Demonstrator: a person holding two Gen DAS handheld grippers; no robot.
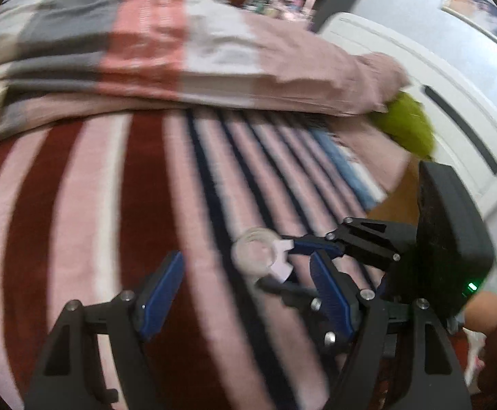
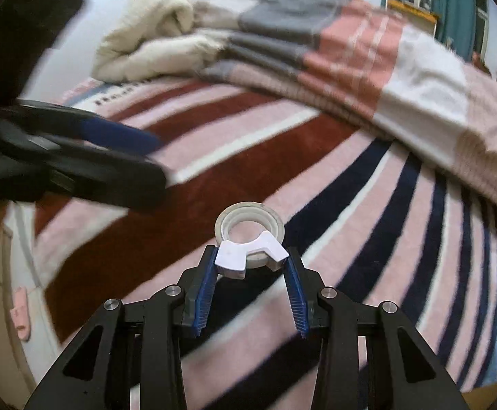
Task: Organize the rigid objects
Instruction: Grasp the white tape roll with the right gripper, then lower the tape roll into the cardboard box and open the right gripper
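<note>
The clear plastic tape roll with its white notched dispenser clip (image 2: 250, 243) sits between the blue-padded fingers of the right gripper (image 2: 252, 266), which are clamped on the white clip and hold it just above the bed. The left gripper (image 1: 245, 294) hangs close by on the left with its fingers apart and nothing between them. No tidy pile or container shows, so the sorting looks barely begun, and the roll has yet to find its place. Underneath lies a red, pink and navy striped bedspread (image 2: 282, 143); a folded pink-and-grey checked quilt (image 2: 368, 65) is heaped at the far side, a cream blanket (image 2: 152, 34) to its left, and teal curtains (image 2: 453, 3) far right.
</note>
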